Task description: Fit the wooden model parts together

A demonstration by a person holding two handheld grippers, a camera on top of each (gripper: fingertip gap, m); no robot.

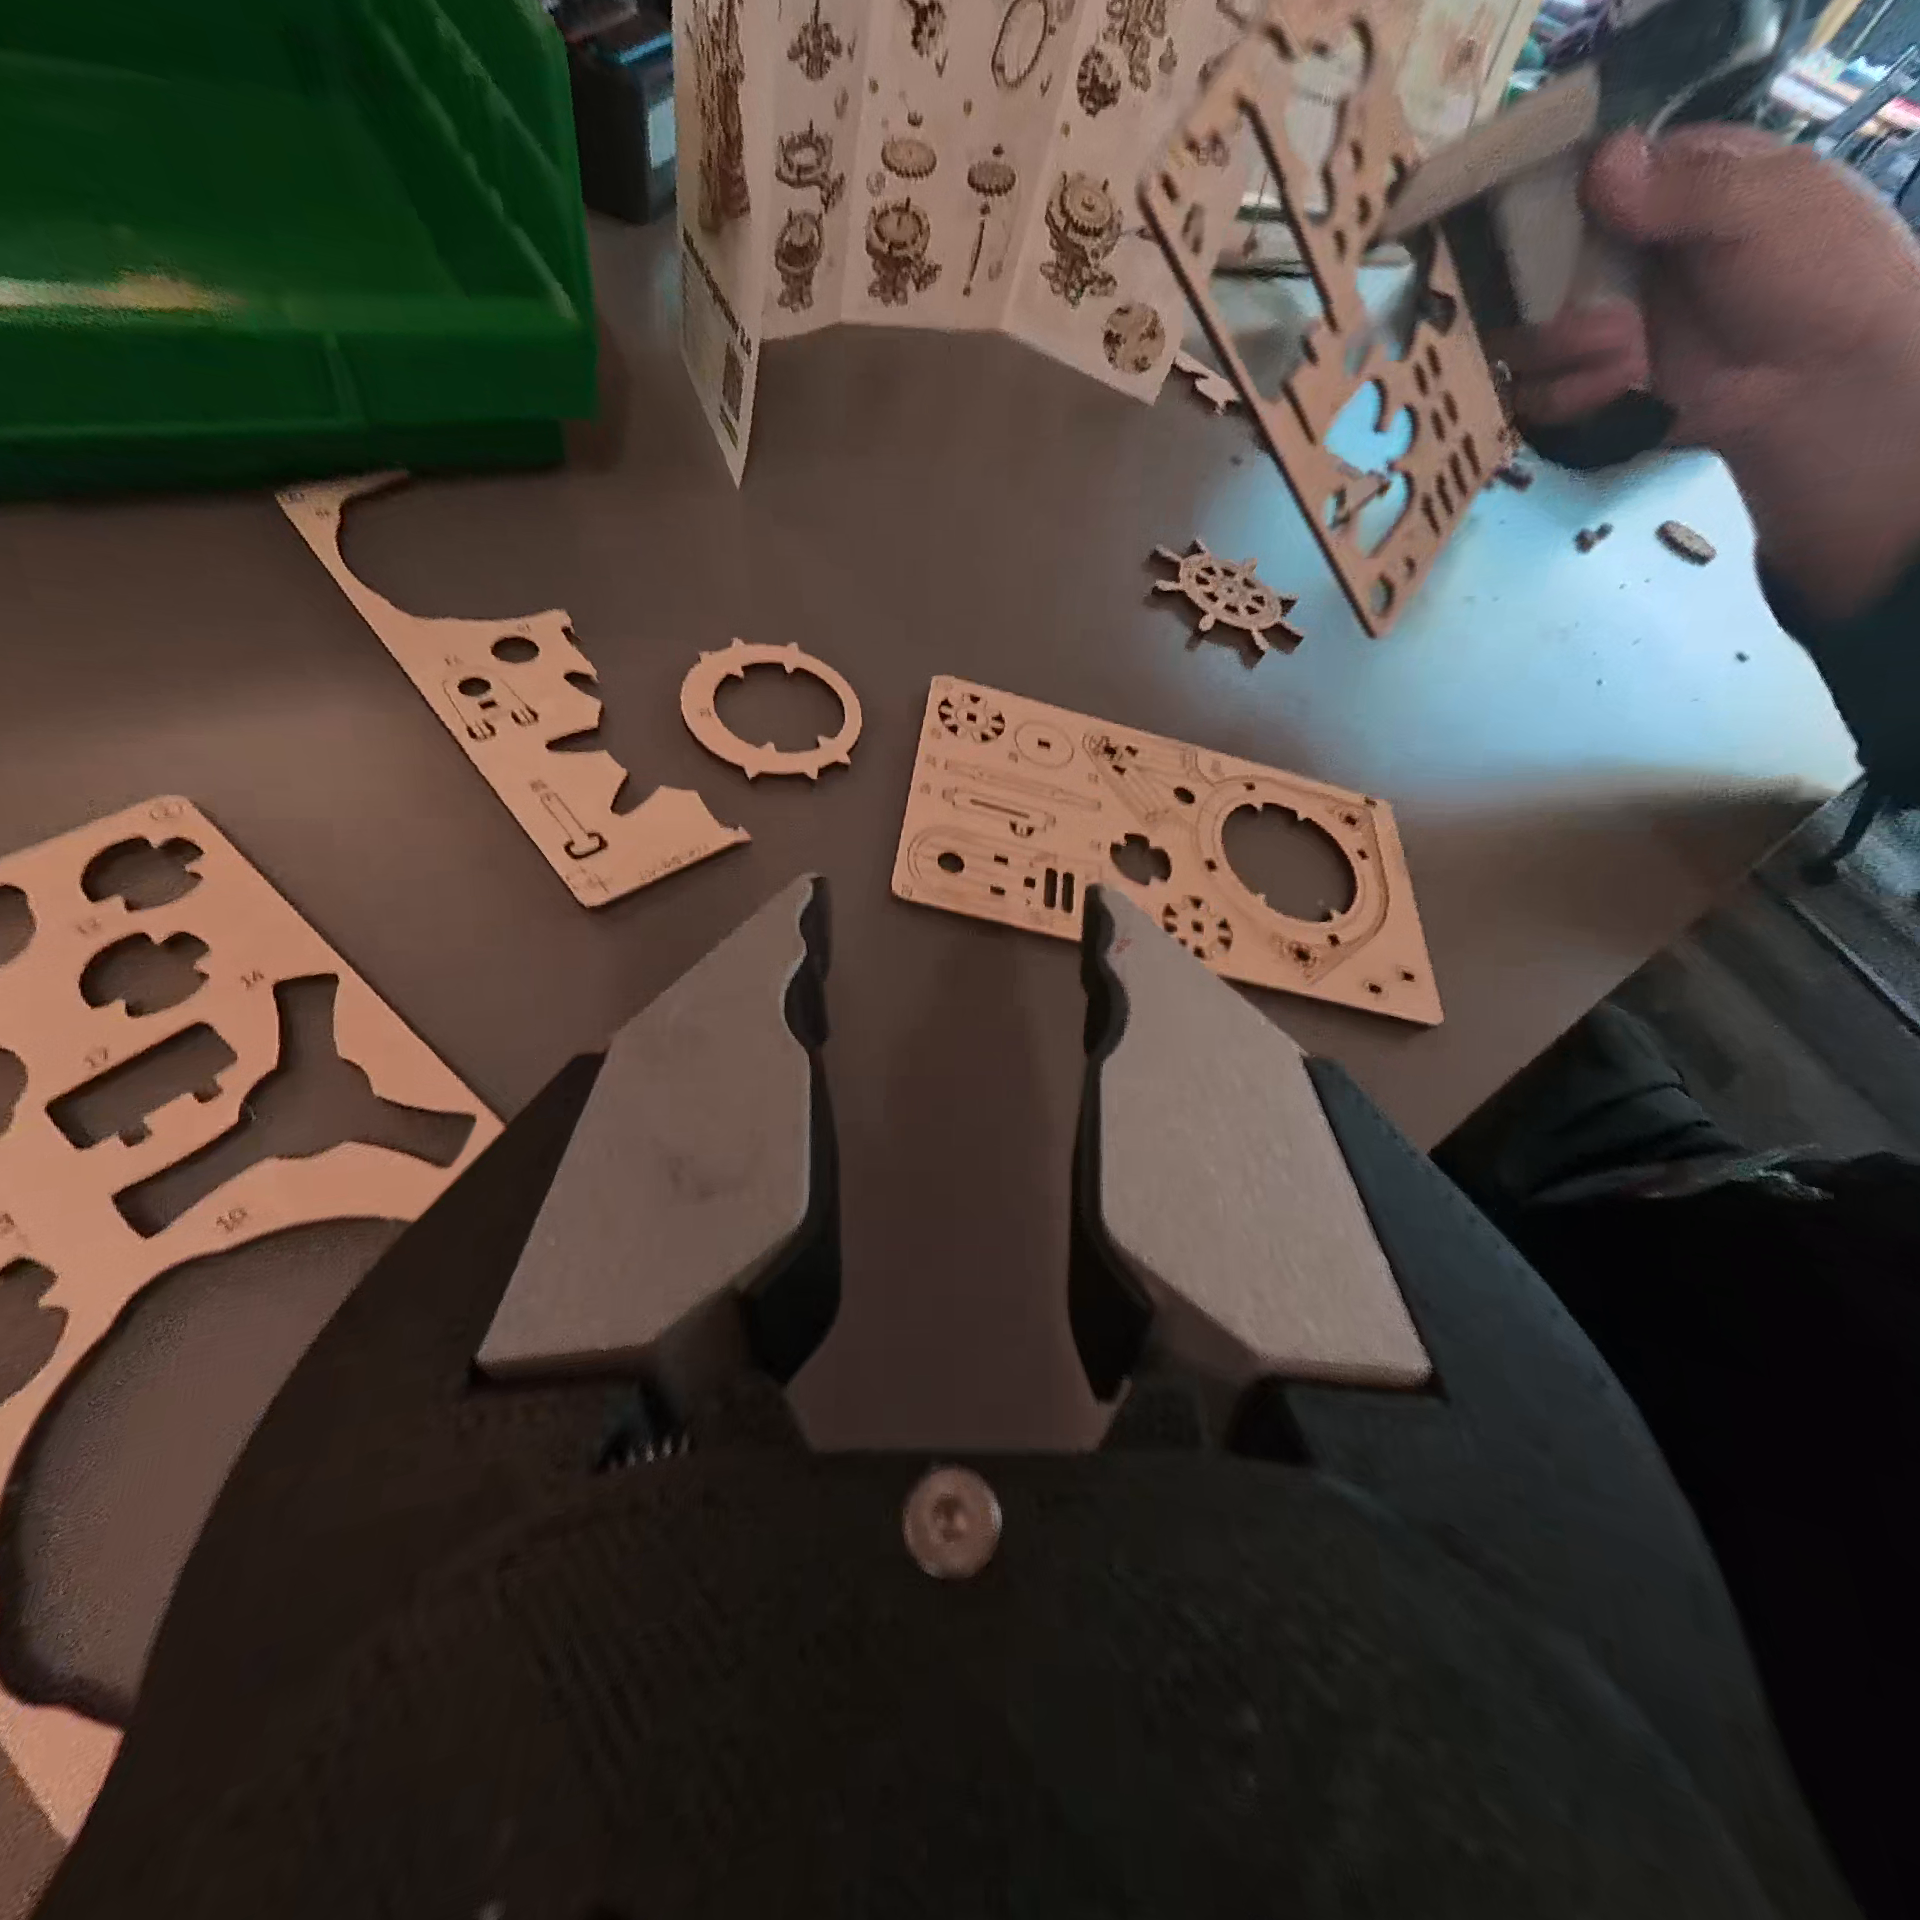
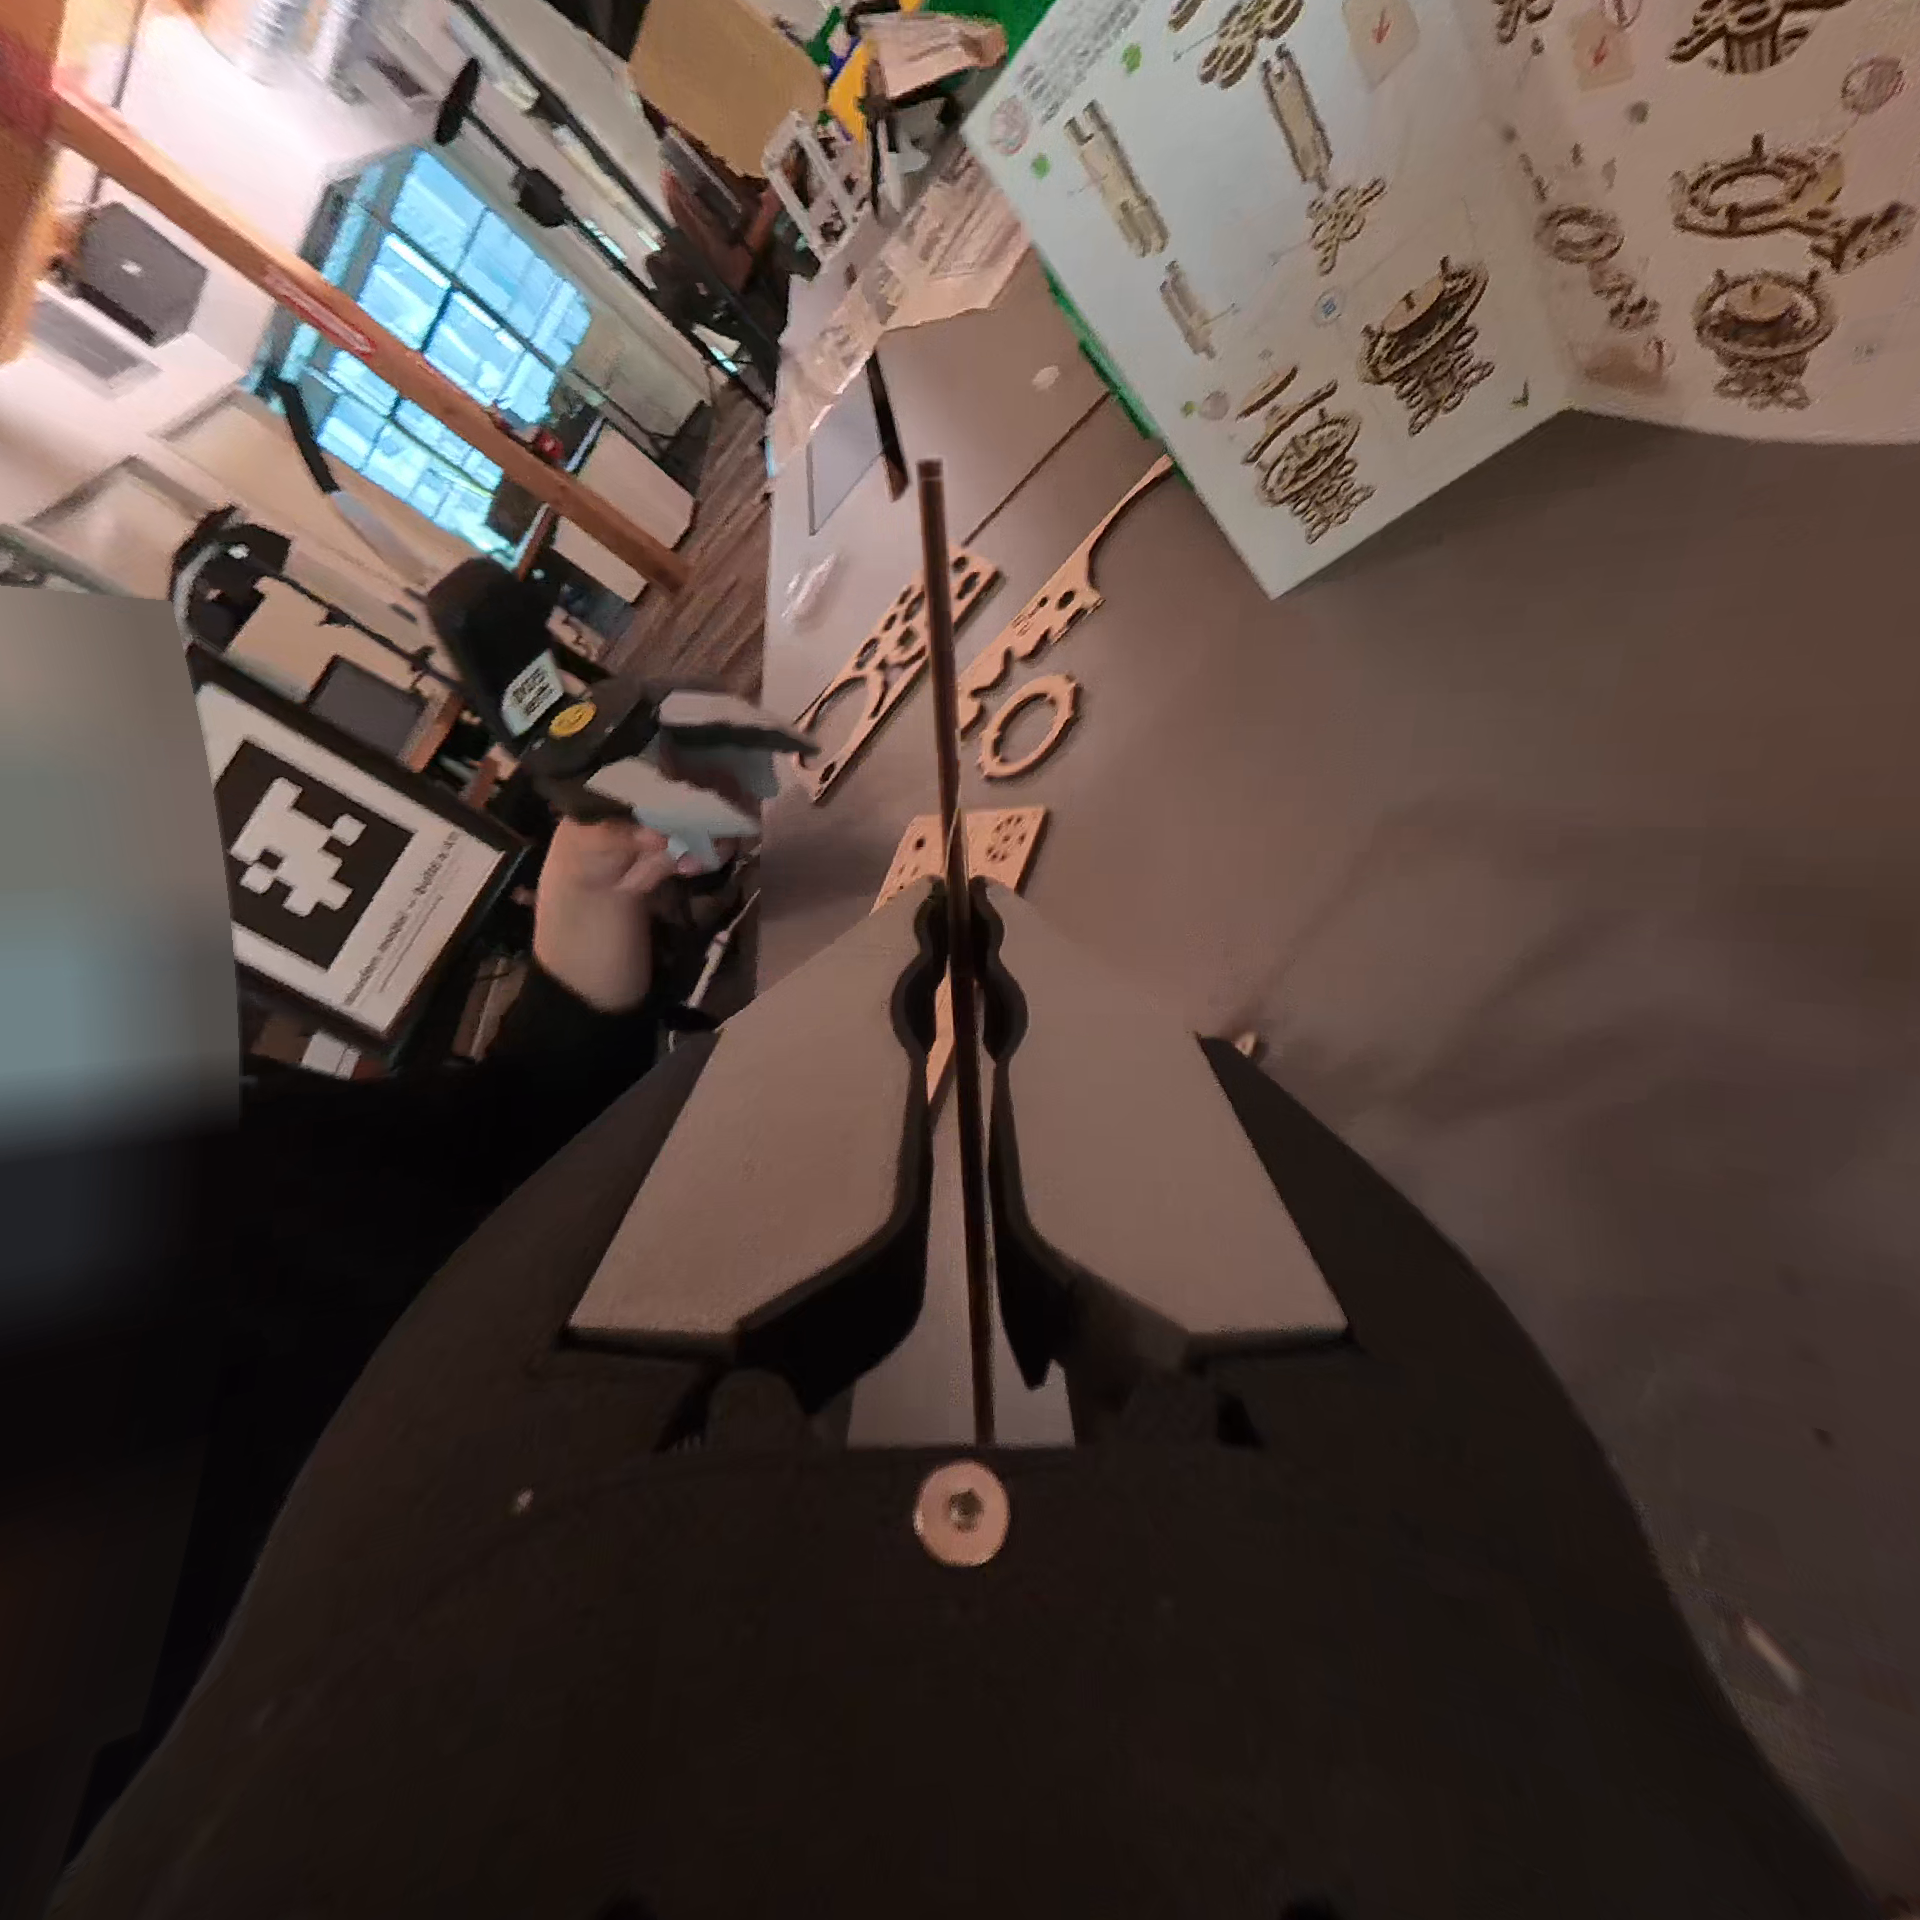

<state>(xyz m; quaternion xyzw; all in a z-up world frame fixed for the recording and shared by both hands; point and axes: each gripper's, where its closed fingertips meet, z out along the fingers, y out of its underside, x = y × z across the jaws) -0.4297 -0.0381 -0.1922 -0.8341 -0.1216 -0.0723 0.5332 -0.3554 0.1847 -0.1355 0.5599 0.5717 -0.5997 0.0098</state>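
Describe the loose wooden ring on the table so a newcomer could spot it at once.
Start at the green bin, then come toward the camera across the grey table. The ring lies flat between two rectangular wooden sheets. Unlike them, it is one small open circle with little spikes around its rim.

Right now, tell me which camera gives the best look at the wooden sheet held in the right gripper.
The left wrist view. There the wooden sheet is seen almost face-on, tilted above the table, its cut-outs clear though slightly blurred. The right wrist view shows it only edge-on, a thin dark line clamped in the right gripper.
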